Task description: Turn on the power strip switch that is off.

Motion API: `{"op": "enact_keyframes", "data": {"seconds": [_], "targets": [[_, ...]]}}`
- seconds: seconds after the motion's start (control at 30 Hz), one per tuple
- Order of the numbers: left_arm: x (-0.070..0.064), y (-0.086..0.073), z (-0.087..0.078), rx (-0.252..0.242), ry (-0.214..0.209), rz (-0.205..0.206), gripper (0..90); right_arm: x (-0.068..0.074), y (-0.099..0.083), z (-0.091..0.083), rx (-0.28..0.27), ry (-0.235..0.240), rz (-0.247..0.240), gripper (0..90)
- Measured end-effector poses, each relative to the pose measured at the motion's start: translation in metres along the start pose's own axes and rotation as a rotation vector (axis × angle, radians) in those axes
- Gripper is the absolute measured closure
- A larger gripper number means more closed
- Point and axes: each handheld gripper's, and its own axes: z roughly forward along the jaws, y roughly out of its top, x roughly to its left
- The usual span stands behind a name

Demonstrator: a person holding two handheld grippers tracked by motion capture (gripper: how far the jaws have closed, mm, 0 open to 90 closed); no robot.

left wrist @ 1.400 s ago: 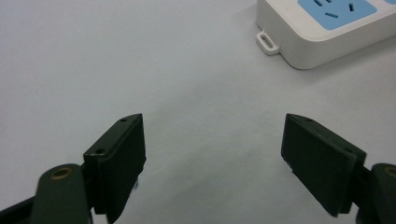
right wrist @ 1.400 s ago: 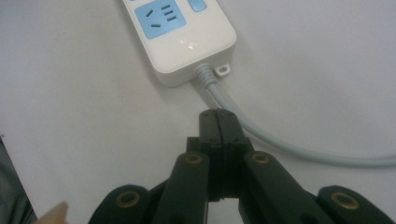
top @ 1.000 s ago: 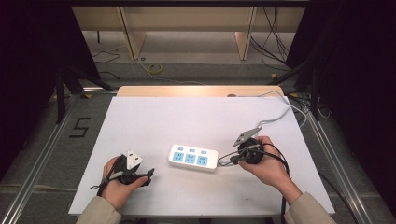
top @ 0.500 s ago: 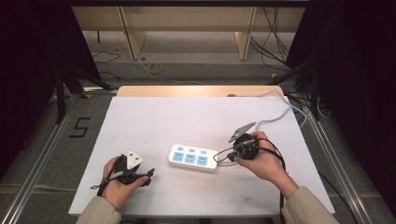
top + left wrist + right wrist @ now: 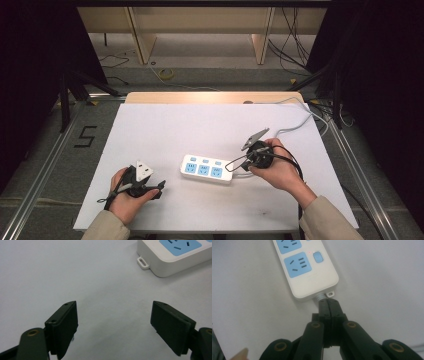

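Left gripper (image 5: pixel 161 187) rests at the near-left of the table (image 5: pixel 165 125), jaws spread wide and holding nothing; in the left gripper view it points toward the strip's (image 5: pixel 172 255) near end, well apart from it, apparently waiting. The power strip (image 5: pixel 208 168) lies flat at mid-table with sockets up, its cord (image 5: pixel 300 122) running off to the far right. Right gripper (image 5: pixel 329 305) has its jaws pressed together at the strip's (image 5: pixel 305 267) cord end, just where the cord leaves the casing; they probably pinch the cord there, though it is hidden between them. Such a grip would steady or drag the strip.
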Motion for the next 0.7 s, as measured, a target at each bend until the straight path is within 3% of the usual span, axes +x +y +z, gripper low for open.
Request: {"op": "enact_keyframes", "data": {"seconds": [0.7], "targets": [[-0.001,0.0,0.0,-0.002,-0.002,0.002,21.8,-0.002,0.02,0.003,0.021,-0.003,-0.023,90.0]]}}
